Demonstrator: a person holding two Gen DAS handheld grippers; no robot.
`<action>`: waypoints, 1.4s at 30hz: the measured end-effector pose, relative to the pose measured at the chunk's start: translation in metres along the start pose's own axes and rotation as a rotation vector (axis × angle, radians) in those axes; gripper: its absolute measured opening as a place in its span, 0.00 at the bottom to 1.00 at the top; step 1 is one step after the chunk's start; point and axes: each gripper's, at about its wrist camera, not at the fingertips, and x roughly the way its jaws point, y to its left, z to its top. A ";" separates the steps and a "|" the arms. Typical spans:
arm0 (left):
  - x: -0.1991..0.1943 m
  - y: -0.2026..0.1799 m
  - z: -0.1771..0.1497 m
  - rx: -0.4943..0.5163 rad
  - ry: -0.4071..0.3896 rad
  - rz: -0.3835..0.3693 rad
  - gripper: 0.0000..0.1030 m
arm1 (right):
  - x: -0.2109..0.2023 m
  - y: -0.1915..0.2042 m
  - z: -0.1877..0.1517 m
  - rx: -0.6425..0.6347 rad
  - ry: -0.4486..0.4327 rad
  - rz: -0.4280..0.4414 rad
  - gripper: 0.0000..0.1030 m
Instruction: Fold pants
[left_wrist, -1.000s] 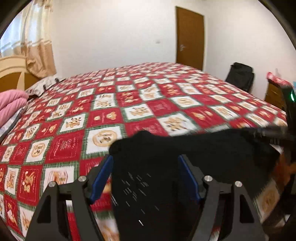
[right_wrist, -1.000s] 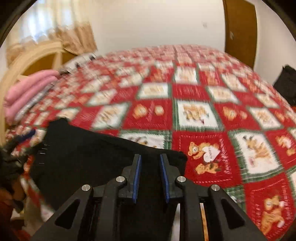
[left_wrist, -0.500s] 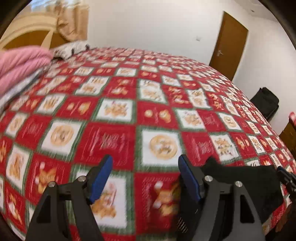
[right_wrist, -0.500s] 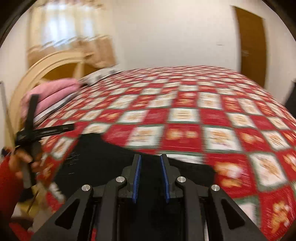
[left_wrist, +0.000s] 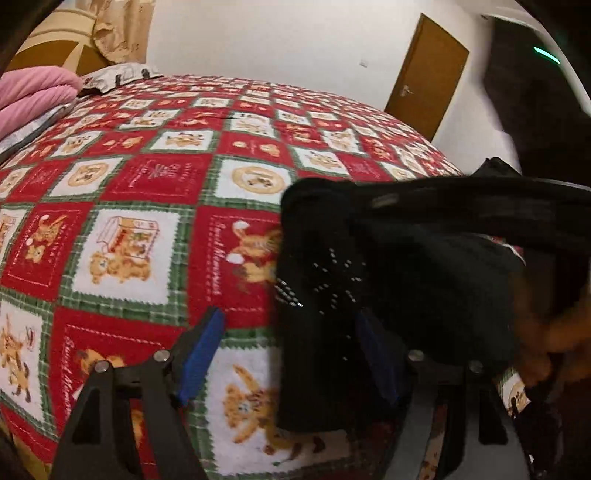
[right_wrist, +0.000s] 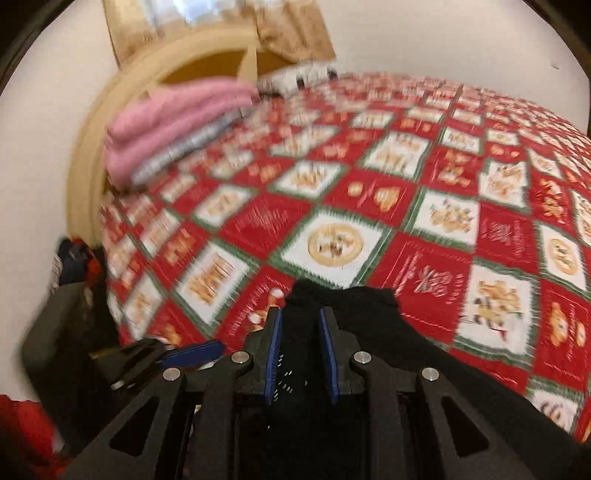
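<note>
The black pants (left_wrist: 399, 266) hang in a bunch over the near right part of the red patchwork bedspread (left_wrist: 147, 184). My left gripper (left_wrist: 290, 317) is open; the fabric drapes over its right pad, and its left pad (left_wrist: 203, 350) is bare above the quilt. In the right wrist view my right gripper (right_wrist: 301, 325) is shut on the black pants (right_wrist: 369, 314), whose edge sticks out past the pads and trails back to the right. The left gripper's blue pad (right_wrist: 192, 356) shows just left of it. A blurred hand (left_wrist: 554, 332) is at the far right.
Folded pink blankets (right_wrist: 177, 122) and a pillow (left_wrist: 118, 74) lie by the wooden headboard (right_wrist: 221, 55). A brown door (left_wrist: 428, 74) stands in the far wall. Dark things (right_wrist: 74, 295) sit on the floor beside the bed's edge.
My right gripper has swung left across the bed with the pants still in it, close to the left gripper. The pants now hang against the left gripper's right finger. The left gripper's jaws stay apart.
</note>
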 end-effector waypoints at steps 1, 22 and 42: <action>0.000 -0.001 -0.002 0.001 -0.003 -0.020 0.71 | 0.015 0.001 0.002 -0.014 0.052 -0.020 0.22; -0.003 -0.004 -0.008 -0.026 0.036 -0.207 0.33 | 0.035 -0.005 0.041 -0.033 0.050 -0.072 0.24; -0.051 -0.002 -0.027 0.145 -0.019 -0.080 0.36 | -0.037 -0.045 -0.036 0.224 -0.170 -0.017 0.49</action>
